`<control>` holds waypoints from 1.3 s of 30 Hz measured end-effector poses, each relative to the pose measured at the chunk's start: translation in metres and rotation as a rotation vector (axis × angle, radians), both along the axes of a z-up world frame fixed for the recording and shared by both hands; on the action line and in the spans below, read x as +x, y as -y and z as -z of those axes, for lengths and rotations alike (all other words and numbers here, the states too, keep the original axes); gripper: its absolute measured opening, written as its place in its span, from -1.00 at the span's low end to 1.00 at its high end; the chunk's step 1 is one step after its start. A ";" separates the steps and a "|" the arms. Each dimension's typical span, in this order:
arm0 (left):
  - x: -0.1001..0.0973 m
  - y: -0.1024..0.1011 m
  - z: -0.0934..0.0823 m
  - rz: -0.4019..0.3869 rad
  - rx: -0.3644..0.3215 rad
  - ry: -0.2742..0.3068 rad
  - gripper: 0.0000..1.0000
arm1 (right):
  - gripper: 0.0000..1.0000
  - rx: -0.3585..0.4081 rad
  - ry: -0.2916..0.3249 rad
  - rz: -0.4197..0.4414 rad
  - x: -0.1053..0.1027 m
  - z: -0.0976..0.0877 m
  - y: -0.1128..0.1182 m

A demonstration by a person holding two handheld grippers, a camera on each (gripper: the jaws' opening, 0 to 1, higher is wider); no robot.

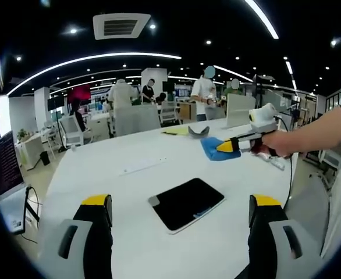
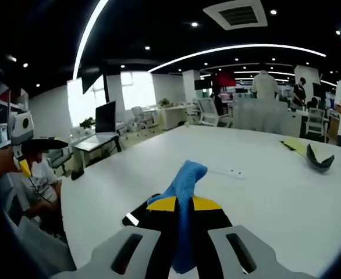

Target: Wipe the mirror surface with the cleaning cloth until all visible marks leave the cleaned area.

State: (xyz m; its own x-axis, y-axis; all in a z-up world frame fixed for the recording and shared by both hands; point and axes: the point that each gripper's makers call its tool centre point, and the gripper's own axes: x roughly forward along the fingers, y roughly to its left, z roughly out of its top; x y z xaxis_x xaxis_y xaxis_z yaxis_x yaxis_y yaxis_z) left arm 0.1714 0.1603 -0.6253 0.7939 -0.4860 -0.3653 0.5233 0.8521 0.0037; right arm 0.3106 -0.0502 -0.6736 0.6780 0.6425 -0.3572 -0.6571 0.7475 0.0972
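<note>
The mirror (image 1: 187, 203), a dark glossy rectangle with a pale rim, lies flat on the white table (image 1: 112, 168). My left gripper (image 1: 182, 201) hangs just above and in front of it, jaws wide open and holding nothing. Beyond the mirror, to the right, my right gripper (image 1: 233, 145) is shut on the blue cleaning cloth (image 1: 214, 149), held above the table. In the right gripper view the cloth (image 2: 185, 177) stands pinched between the yellow-tipped jaws of the right gripper (image 2: 184, 204). A corner of the mirror (image 2: 134, 217) peeks out under them.
A dark curved object (image 1: 198, 131) and a yellow sheet (image 1: 176, 131) lie at the table's far side. A person's arm (image 1: 322, 131) reaches in from the right. Desks, chairs, monitors and several people stand in the office beyond the table.
</note>
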 end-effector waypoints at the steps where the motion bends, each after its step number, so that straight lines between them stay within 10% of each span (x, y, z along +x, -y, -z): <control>1: -0.001 -0.001 0.000 0.007 -0.011 0.000 0.98 | -0.94 0.010 -0.013 0.005 0.000 0.001 -0.003; 17: -0.008 -0.043 0.001 -0.018 -0.060 0.010 0.98 | -0.94 -0.001 -0.020 -0.033 -0.002 0.006 -0.065; 39: 0.005 -0.049 0.012 0.010 -0.089 0.007 0.95 | -0.94 -0.036 -0.046 -0.052 0.012 0.018 -0.099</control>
State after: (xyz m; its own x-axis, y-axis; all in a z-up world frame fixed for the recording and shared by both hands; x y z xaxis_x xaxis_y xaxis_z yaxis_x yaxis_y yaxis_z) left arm 0.1763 0.2091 -0.6378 0.7913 -0.5239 -0.3152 0.5317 0.8442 -0.0684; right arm 0.3227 0.0485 -0.6913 0.6261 0.6629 -0.4105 -0.6909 0.7157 0.1021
